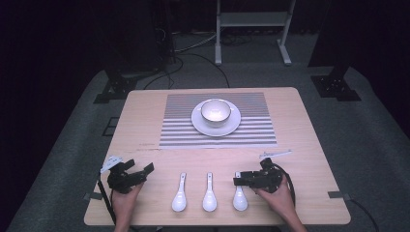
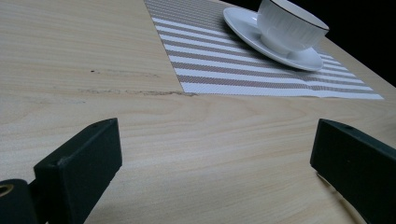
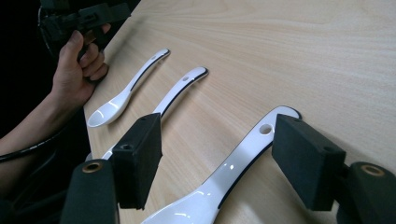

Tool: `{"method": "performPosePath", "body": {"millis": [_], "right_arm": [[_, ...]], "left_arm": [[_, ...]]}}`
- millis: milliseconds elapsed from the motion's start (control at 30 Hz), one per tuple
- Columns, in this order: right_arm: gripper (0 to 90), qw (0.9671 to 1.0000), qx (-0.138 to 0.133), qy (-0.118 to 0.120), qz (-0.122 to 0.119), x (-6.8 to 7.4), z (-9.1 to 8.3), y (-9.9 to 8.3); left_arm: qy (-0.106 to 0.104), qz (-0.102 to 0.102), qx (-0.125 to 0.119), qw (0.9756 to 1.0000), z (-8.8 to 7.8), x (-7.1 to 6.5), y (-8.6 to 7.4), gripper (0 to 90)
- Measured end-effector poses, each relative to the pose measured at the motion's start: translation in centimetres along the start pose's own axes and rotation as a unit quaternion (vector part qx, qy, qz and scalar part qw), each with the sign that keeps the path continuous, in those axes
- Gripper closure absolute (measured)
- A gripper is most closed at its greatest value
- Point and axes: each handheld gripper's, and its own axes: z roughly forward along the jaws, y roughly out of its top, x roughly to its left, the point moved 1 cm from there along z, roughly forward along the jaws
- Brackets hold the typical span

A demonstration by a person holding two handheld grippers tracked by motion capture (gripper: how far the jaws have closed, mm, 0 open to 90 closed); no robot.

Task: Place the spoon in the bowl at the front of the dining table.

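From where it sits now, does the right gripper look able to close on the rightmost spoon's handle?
Probably yes. The right gripper already straddles the rightmost spoon, its handle lying between the open jaws with a gap on each side. Nothing stands between them, and the middle spoon lies apart.

No legible text, label, brand, number or sign appears in any of the three views
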Motion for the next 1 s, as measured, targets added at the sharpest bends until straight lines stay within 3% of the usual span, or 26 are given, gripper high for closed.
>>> {"method": "performPosePath", "body": {"millis": [733,900,1000], "right_arm": [[47.1,0.9981,0.012,-0.061,-0.001,0.2,0.9,0.4],[51.4,0.996,0.014,-0.087,-0.009,0.7,1.1,0.5],[54.6,0.9917,0.025,-0.123,-0.027,1.5,1.4,0.5]], "left_arm": [[-0.001,0.002,0.001,1.0,0.0,0.0,0.0,0.7],[0.002,0.002,0.003,1.0,0.1,0.0,0.0,0.8],[0.002,0.004,0.006,1.0,0.1,-0.1,0.0,0.8]]}}
